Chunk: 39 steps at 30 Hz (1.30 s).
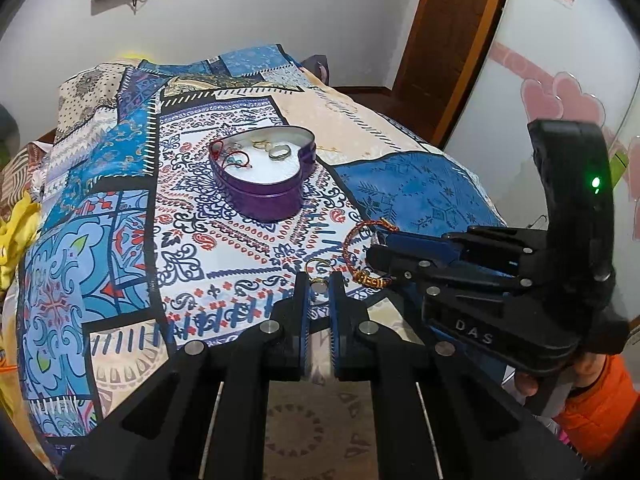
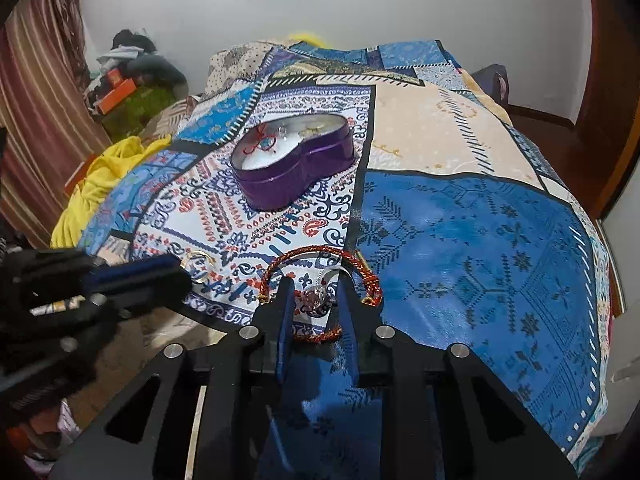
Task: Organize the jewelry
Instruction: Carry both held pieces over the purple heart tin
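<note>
Left tongs [image 1: 319,280] are pinching a gold ring [image 1: 316,279]; right tongs [image 2: 316,292] are narrowing around a braided bracelet [image 2: 320,276] lying on the bed, likely bound for the heart-shaped tin [image 1: 264,172] ahead.

L gripper [image 1: 320,286] is angled down, jaws nearly shut with only a thin gap left, and a small gold ring [image 1: 317,280] is pinched at the fingertips. R gripper [image 2: 316,294] is likewise tilted down, close beside the L one, jaws narrowed around a cord bracelet [image 2: 320,256] and a small clear piece; whether the pads press on either can't be told. The R handle is gripped by a hand [image 1: 584,372] w/ an orange sleeve [image 1: 600,404].
</note>
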{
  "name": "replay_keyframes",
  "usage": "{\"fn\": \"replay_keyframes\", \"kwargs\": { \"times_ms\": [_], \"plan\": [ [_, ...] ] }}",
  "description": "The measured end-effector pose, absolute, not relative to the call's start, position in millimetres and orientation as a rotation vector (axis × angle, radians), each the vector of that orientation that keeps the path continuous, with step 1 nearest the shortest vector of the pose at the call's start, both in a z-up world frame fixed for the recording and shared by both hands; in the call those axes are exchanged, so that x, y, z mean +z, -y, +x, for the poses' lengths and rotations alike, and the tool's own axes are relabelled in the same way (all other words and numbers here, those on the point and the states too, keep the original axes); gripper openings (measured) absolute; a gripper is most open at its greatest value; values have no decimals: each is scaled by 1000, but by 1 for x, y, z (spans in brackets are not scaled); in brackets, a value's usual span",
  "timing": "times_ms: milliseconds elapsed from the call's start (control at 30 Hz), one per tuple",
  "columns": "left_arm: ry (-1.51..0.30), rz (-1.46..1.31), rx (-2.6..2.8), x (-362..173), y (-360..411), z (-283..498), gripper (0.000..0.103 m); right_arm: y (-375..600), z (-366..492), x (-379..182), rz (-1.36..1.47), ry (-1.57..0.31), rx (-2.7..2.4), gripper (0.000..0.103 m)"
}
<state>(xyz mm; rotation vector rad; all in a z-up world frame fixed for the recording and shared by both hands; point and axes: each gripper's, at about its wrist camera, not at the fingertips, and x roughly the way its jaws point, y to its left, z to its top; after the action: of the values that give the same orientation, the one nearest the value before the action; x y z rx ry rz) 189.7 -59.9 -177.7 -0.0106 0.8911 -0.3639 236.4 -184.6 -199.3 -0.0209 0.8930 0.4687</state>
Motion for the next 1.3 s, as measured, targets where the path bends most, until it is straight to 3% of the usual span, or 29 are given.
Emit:
{"fn": "replay_keyframes", "kwargs": {
  "times_ms": [100, 1300],
  "plan": [
    [-890, -17, -361, -177, 58, 191, 8, 184, 235, -197, -36, -884, 476, 13],
    [-709, -58, -271, -119, 26, 238, 8, 168, 268, -124, 21, -670, 523, 13]
  ]
}}
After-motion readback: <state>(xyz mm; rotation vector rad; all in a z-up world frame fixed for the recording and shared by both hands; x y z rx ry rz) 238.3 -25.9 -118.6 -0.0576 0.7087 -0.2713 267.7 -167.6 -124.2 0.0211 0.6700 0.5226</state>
